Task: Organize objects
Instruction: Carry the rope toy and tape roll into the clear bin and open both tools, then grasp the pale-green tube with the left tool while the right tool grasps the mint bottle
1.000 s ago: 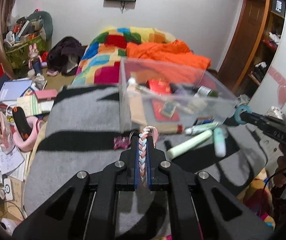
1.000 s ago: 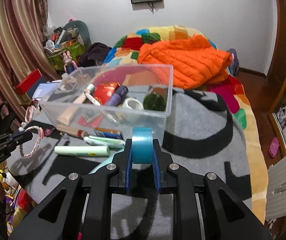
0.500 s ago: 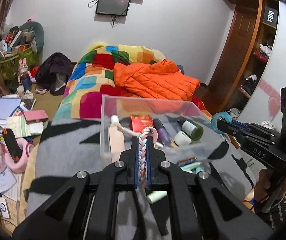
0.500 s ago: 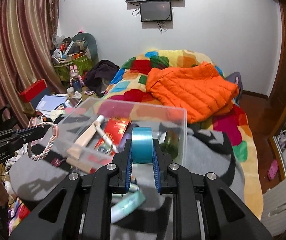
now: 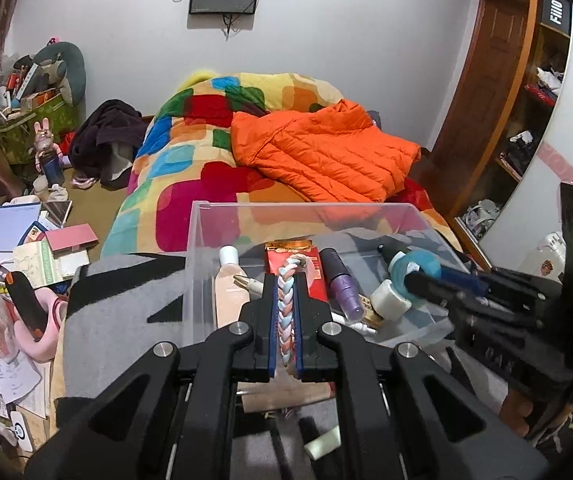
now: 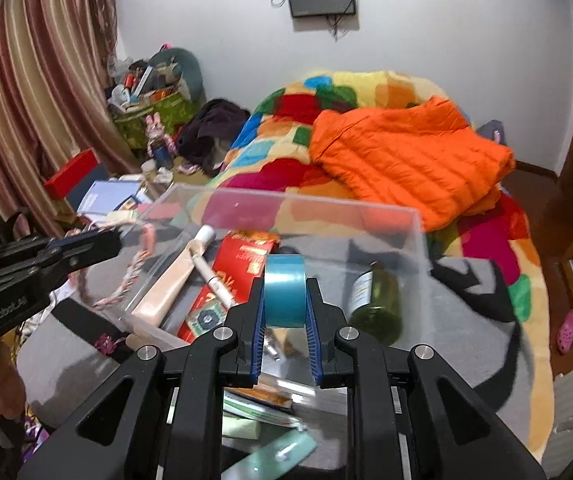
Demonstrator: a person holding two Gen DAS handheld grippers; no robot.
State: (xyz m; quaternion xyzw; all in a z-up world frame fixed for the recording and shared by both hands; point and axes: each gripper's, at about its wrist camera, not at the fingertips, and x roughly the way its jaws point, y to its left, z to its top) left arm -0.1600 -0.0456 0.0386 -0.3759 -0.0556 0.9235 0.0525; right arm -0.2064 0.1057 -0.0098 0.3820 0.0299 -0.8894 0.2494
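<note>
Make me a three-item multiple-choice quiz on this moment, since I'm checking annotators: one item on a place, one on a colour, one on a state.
1. Where does the green glass bottle lie?
A. inside the clear plastic box
B. on the orange jacket
C. on the floor

2. What colour is the tape roll in the right gripper?
A. red
B. teal blue
C. yellow

3. What is the state of the left gripper?
A. open and empty
B. shut on a bottle
C. shut on the braided cord

Answers: 1 A, the bottle rests on the box floor behind its clear wall. 2 B, the roll between the pads is teal blue. 3 C, both pads press the pastel braid.
</note>
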